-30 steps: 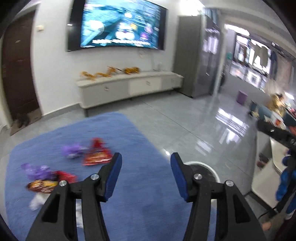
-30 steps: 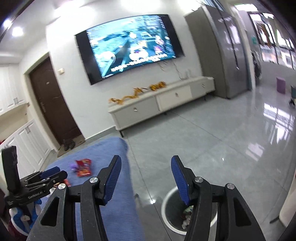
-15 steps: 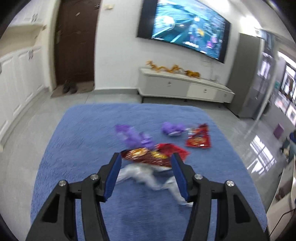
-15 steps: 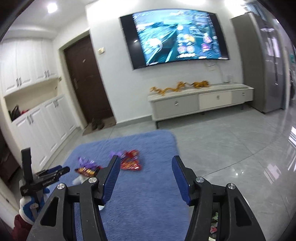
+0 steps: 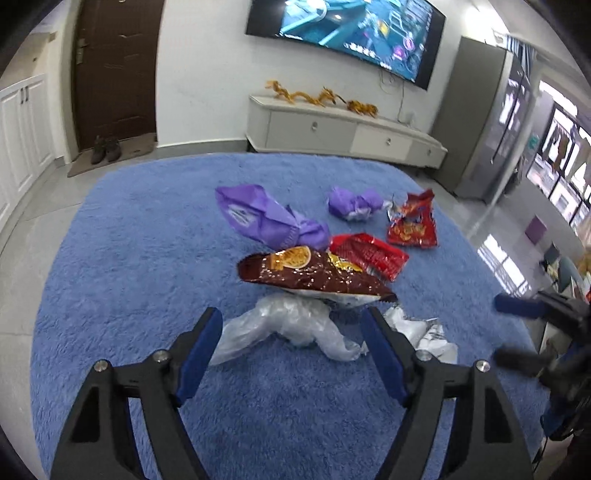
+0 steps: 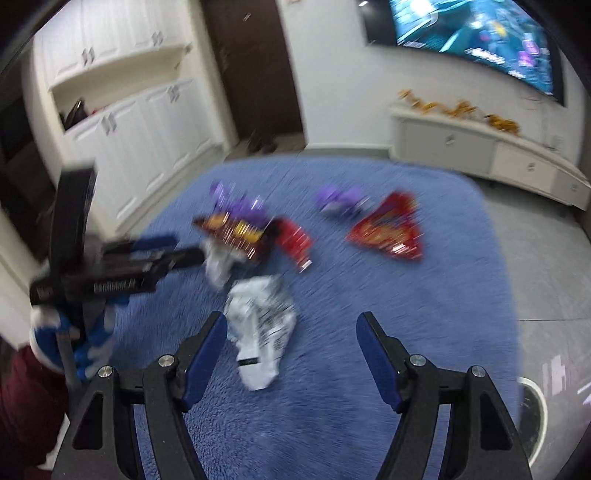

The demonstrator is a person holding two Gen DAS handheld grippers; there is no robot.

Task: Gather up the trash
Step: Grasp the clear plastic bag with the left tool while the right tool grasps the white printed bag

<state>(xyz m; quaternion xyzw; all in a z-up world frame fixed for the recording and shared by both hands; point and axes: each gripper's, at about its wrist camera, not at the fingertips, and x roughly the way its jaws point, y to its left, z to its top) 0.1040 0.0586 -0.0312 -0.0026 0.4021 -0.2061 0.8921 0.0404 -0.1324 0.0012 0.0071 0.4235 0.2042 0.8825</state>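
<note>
Trash lies on a blue rug. In the left wrist view my open, empty left gripper hovers just above a clear plastic bag, with a dark brown snack bag just beyond it. Behind lie a purple bag, a red wrapper, a crumpled purple wrapper and a red chip bag. A white-silver wrapper lies to the right. In the right wrist view my open, empty right gripper hovers over the white wrapper; the left gripper shows at left.
A white bin's rim shows at the rug's lower right in the right wrist view. A white TV cabinet and wall TV stand behind the rug. A dark door and white cupboards are at the left.
Both grippers have swung left, away from the bin, and dropped toward the trash on the rug. Both stay open and empty.
</note>
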